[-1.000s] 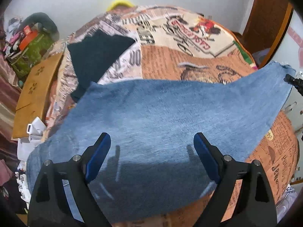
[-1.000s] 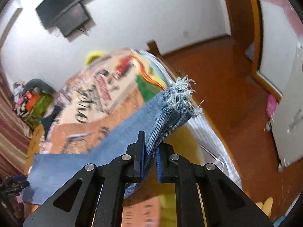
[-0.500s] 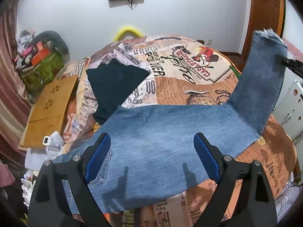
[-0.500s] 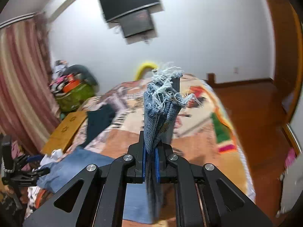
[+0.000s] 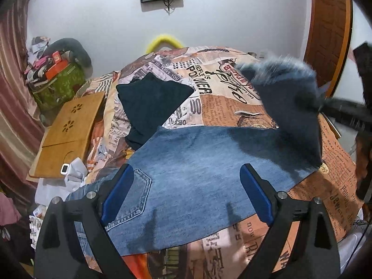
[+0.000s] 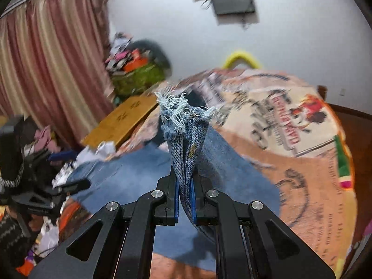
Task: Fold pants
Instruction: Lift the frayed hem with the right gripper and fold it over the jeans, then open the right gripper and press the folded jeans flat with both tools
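The pants point(image 5: 200, 174), blue denim, lie spread across the bed point(image 5: 232, 107) with the waist and back pocket point(image 5: 130, 197) toward the left gripper and the leg ends lifted clear of the cover at the far right. The right gripper point(image 6: 185, 200) has its jaws nearly closed, clamped on several bunched layers of the frayed hem point(image 6: 179, 109), which stands up above the pads. The left gripper point(image 5: 186, 193) hangs above the seat of the pants with jaws wide and nothing between them. Judged from the pictures, the denim is soft but fairly heavy: it drapes in a broad fold, holds no shape of its own, and the stacked layers are thick enough to give a firm, non-slip hold. The frayed threads are weak and are no place to grip; the hold belongs on the solid cloth below them, as it now sits. For the left gripper, the waistband or the lower long edge near the pocket looks the soundest purchase. Open room lies across the middle and far side of the bed. Limits: a dark folded garment point(image 5: 151, 102) touching the upper edge of the pants, a wooden board point(image 5: 69, 130) and clutter along the left side, and the near bed edge, over which the cloth could slide.
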{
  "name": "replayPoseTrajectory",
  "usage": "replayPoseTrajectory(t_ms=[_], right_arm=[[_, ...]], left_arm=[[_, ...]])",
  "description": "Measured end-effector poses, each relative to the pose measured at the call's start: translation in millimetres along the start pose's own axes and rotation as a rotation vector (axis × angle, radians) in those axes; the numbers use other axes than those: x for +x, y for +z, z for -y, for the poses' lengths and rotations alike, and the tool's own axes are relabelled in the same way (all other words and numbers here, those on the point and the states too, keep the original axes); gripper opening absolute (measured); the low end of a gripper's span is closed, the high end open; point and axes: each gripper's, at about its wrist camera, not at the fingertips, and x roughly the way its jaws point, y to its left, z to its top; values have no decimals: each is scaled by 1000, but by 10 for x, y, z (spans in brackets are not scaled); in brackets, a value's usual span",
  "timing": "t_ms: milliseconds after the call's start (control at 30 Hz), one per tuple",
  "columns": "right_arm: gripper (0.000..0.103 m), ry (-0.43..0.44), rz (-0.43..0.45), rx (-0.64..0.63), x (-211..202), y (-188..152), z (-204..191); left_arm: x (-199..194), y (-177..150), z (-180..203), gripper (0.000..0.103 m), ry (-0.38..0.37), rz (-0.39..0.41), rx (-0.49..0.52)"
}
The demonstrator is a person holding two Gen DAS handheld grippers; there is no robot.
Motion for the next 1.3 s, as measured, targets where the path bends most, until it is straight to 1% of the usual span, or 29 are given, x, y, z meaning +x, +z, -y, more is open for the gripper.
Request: replayPoseTrajectory(t_ms=[233, 333, 433, 467, 500, 533, 567, 600, 700, 800, 933, 1000, 1067, 1167, 1300], right_arm=[[8, 55, -176, -49, 445, -275, -313], [12, 71, -262, -50, 628, -418, -379], [17, 81, -315, -45, 711, -484, -424], [23, 94, -334, -47, 716, -492, -449], [28, 108, -338, -48, 704, -486, -460], [31, 119, -337, -45, 681, -474, -471], [38, 131, -337, -42, 662, -476, -483], [42, 149, -334, -34, 622, -457, -479], [42, 172, -302, -30, 482, -406, -461], [44, 157, -251, -21, 318, -333, -345], [45, 102, -180, 17, 115, -234, -52], [45, 73, -158, 39, 63, -183, 95], [45, 34, -138, 60, 27, -159, 261], [45, 4, -139, 92, 62, -155, 481], [45, -21, -187, 144, 277, -233, 739]], left_arm=[[35, -30, -62, 93, -3, -19, -20], [50, -49, -84, 93, -2, -25, -22], [66, -60, -101, 93, 0, -31, -24], [70, -58, -105, 93, -1, -32, -26], [72, -55, -109, 93, -1, -33, -28], [71, -48, -114, 93, -2, -33, -31], [77, -37, -119, 93, -2, -34, -33], [76, -27, -119, 93, -2, -33, -35], [83, 23, -108, 93, -3, -29, -34], [129, 100, -57, 93, -6, -29, -26], [234, 240, 55, 93, -32, -39, -15], [304, 306, 116, 94, -50, -47, -14], [419, 385, 187, 95, -85, -59, -13], [689, 474, 297, 95, -111, -112, -20], [1097, 478, 401, 95, -135, -206, -34]])
